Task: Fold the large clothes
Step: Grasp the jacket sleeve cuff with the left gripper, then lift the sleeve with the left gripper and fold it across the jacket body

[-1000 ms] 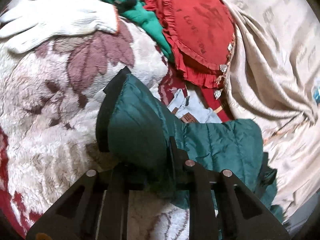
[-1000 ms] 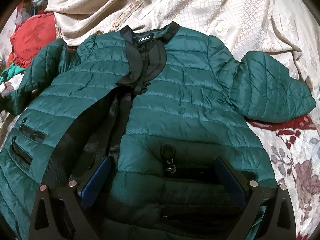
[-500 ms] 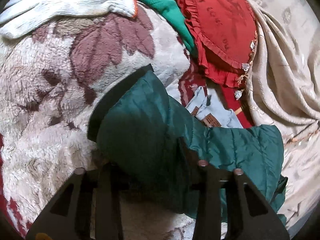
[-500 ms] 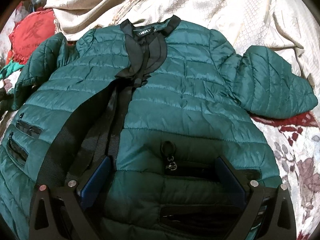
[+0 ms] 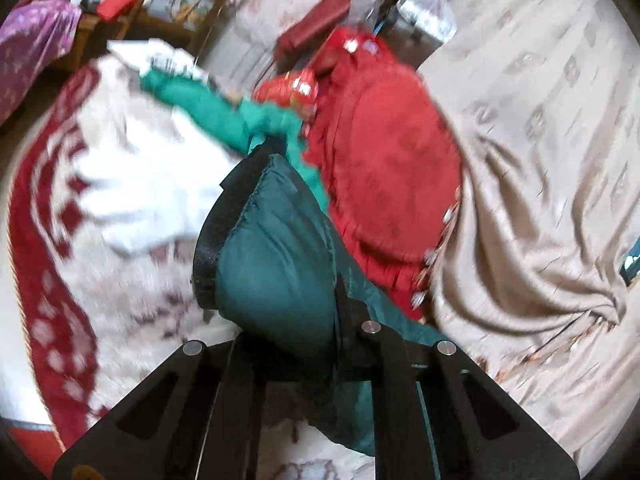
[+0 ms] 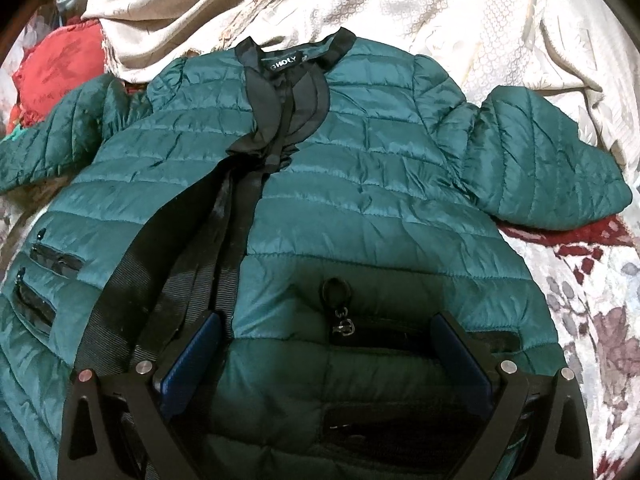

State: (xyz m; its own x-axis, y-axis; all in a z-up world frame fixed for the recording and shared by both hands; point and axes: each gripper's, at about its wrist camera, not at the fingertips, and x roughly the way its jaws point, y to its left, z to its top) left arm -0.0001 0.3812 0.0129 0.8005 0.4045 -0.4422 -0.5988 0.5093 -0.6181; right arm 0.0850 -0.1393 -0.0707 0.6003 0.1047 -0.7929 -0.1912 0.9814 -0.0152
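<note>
A dark green quilted jacket (image 6: 360, 184) lies front-up on the bed, collar at the far side, both sleeves spread out. My right gripper (image 6: 326, 340) is open just above its lower front, near a zip pull (image 6: 340, 316); its blue pads (image 6: 196, 356) hold nothing. My left gripper (image 5: 280, 320) is shut on the jacket's left sleeve cuff (image 5: 276, 264), which is green with a black band and lifted off the blanket. The left view is blurred by motion.
A red frilled cushion (image 5: 388, 176) lies beyond the cuff, with a bright green garment (image 5: 224, 116) to its left. A beige bedspread (image 5: 540, 160) covers the right side. A white and red floral blanket (image 5: 100, 208) lies to the left; room clutter beyond.
My left gripper has lifted and swung with the sleeve cuff, so the view now reaches the room beyond the bed. The right gripper has stayed open over the jacket's lower front.
</note>
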